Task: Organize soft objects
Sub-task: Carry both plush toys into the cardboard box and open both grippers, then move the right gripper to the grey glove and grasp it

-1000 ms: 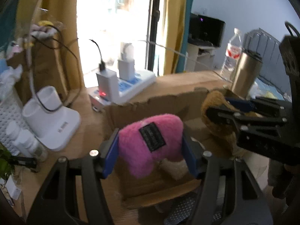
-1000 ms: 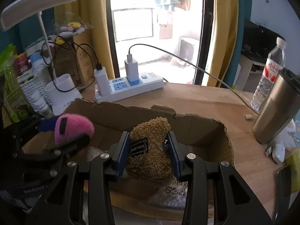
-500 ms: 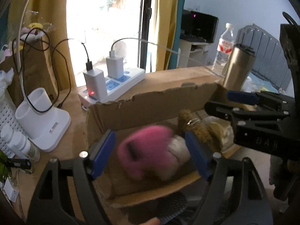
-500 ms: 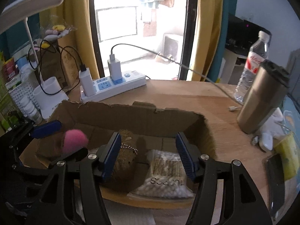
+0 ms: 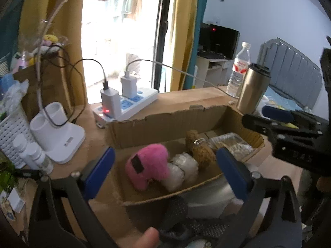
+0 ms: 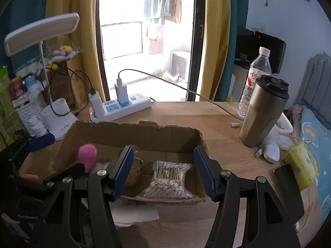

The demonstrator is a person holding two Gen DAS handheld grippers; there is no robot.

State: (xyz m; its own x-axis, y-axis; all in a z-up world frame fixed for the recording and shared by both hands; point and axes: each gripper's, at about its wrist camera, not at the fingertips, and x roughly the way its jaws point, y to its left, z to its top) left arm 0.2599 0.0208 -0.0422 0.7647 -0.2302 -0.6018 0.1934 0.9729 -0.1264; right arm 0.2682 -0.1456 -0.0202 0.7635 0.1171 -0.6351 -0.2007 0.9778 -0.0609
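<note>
Cardboard box (image 5: 165,122) holds the pink plush (image 5: 148,165) and brown plush (image 5: 201,152) side by side; left gripper (image 5: 165,171) and right gripper (image 6: 163,170) both hang wide open near the box, gripping nothing.

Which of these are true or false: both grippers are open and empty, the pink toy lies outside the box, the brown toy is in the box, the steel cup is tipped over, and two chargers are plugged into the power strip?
1. The left gripper and right gripper are both open and empty. True.
2. The pink plush toy lies outside the cardboard box. False: it lies inside the box.
3. The brown plush toy is in the box. True.
4. The steel tumbler is tipped over. False: it stands upright on the desk.
5. Two chargers are plugged into the power strip. True.
</note>
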